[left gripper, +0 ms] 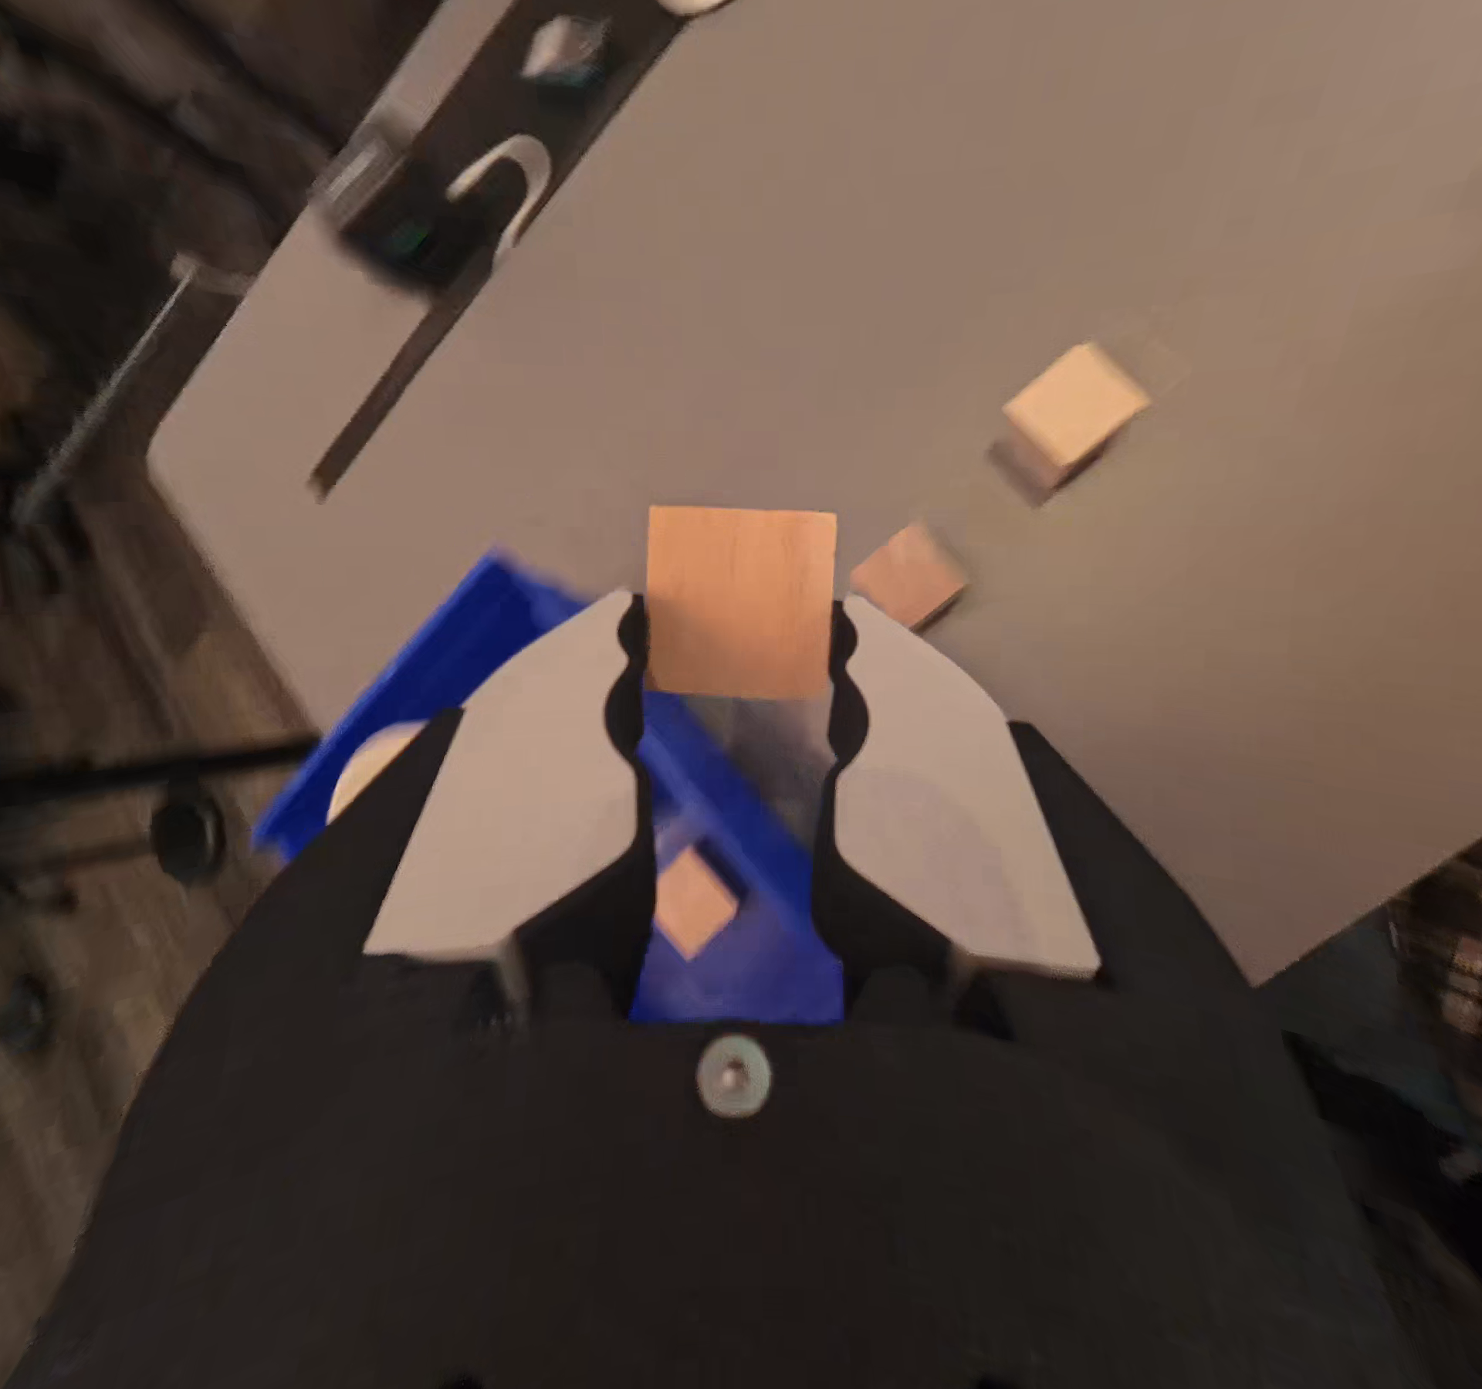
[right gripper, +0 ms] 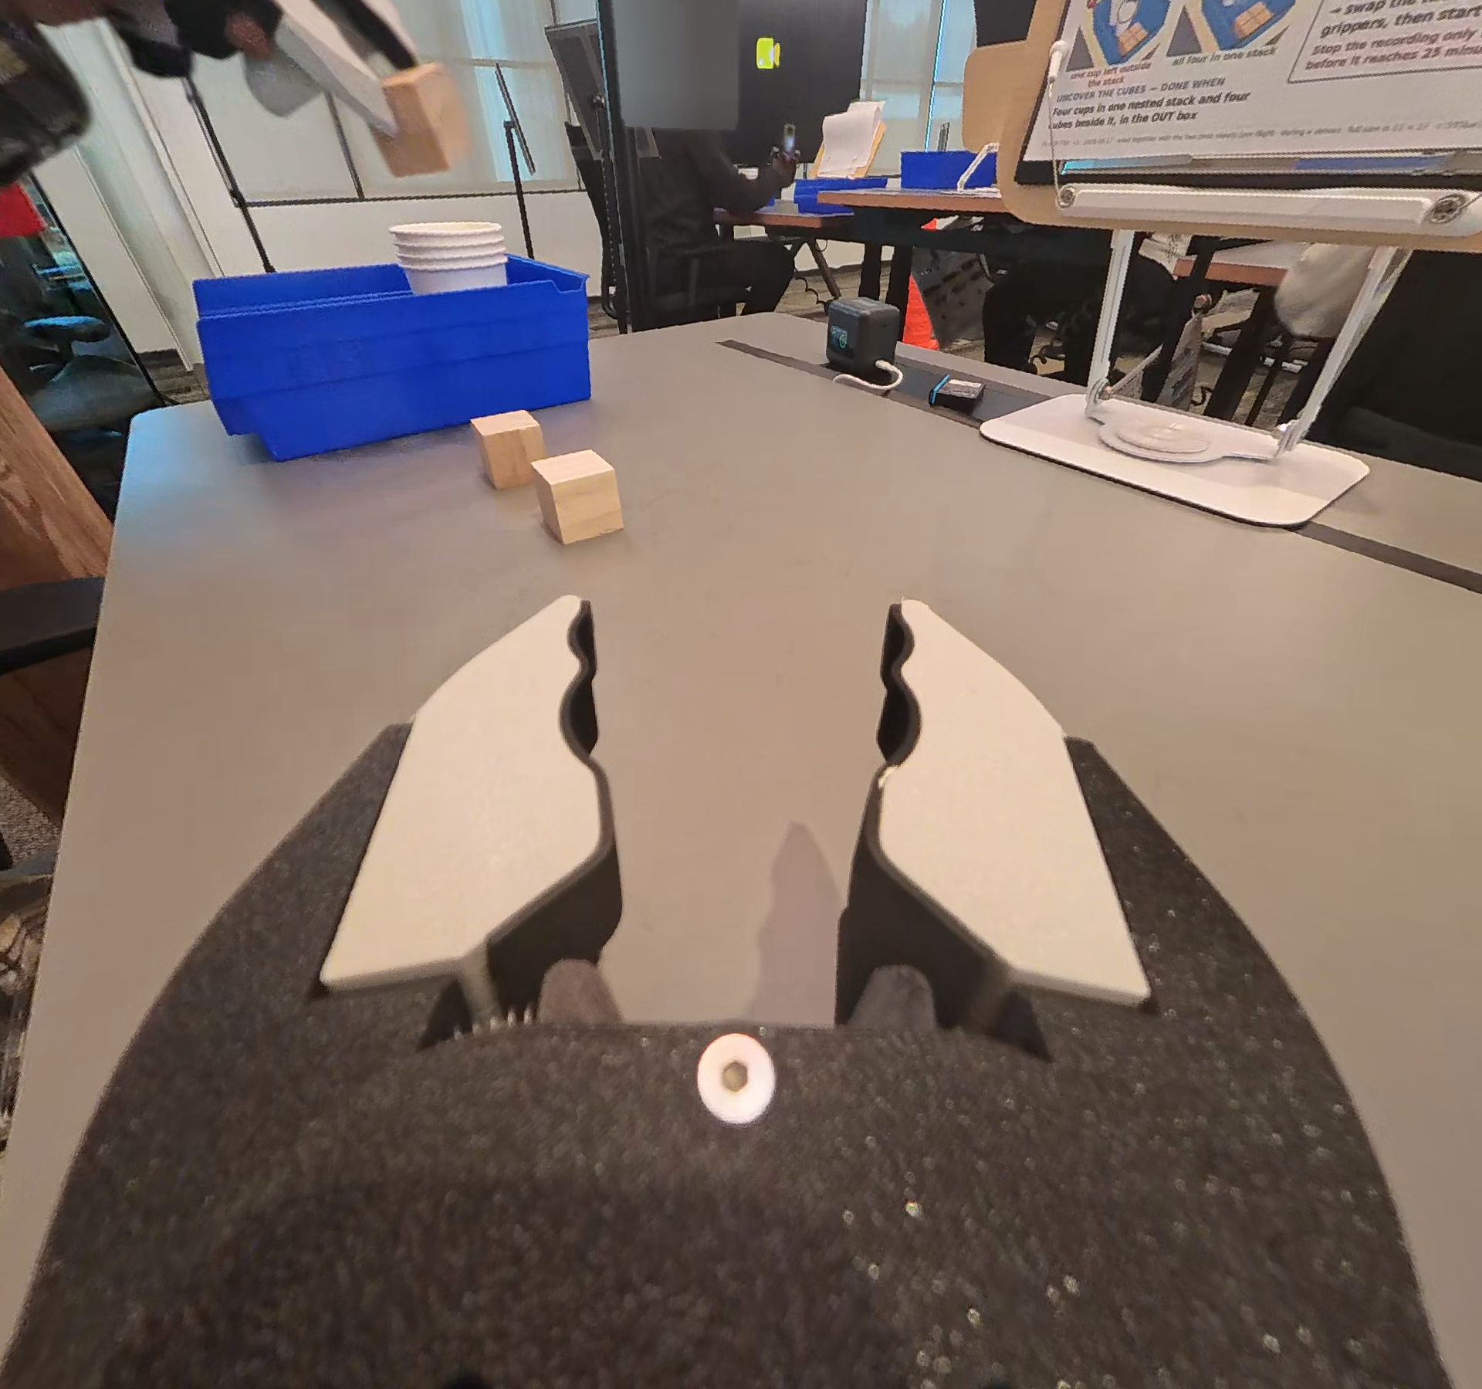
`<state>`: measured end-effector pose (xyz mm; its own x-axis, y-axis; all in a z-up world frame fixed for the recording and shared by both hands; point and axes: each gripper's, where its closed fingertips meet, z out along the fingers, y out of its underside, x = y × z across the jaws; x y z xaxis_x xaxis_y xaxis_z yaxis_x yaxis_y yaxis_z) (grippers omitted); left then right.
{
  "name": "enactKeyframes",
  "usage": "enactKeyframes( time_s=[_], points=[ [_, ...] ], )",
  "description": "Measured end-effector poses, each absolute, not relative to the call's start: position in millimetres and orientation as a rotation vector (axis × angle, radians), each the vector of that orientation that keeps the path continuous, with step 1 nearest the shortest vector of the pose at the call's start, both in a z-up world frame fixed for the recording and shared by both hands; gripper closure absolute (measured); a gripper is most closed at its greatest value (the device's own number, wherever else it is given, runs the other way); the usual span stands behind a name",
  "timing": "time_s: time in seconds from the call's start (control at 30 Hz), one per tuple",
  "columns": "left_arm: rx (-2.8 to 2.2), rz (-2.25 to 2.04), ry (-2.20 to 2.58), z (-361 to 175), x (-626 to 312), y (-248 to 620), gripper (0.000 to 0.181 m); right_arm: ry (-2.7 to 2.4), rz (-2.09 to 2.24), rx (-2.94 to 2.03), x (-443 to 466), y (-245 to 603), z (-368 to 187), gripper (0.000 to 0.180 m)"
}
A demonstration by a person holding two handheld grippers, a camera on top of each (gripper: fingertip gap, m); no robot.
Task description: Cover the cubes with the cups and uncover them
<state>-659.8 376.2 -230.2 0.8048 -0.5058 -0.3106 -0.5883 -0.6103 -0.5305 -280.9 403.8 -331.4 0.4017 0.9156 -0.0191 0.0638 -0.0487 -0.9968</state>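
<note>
Two square wooden cubes (right gripper: 553,480) rest — left gripper (left gripper: 739,612) clamps another.

One pale wooden cube (left gripper: 739,603) is held in the air. Two more cubes (right gripper: 577,494) (right gripper: 507,446) stand close together on the grey worktop, and a fourth (left gripper: 691,909) lies in the blue bin (right gripper: 385,356). A stack of white paper cups (right gripper: 451,255) stands upright in the bin.

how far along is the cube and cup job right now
Early. Two wooden cubes sit uncovered on the grey table. The left hand-held gripper carries a third cube above it; another remains in the blue bin. The stacked paper cups are unused. The right hand-held gripper is open, empty.
</note>
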Motion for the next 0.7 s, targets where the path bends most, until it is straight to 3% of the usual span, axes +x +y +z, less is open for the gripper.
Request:
enactKeyframes(
  time_s=[0.27, 0.7],
  points=[
    [-2.188, -0.021, 1.599, -329.0, -484.9, 425.9, 0.138, -0.943, 0.879, -1.45, -281.1, 402.5, -331.7, 0.112],
    [-2.185, -0.216, 1.795, -395.3, -435.7, 432.3, 0.138, -0.956, 0.882, -1.457, -283.1, 402.2, -333.3, 0.112]
  ],
)
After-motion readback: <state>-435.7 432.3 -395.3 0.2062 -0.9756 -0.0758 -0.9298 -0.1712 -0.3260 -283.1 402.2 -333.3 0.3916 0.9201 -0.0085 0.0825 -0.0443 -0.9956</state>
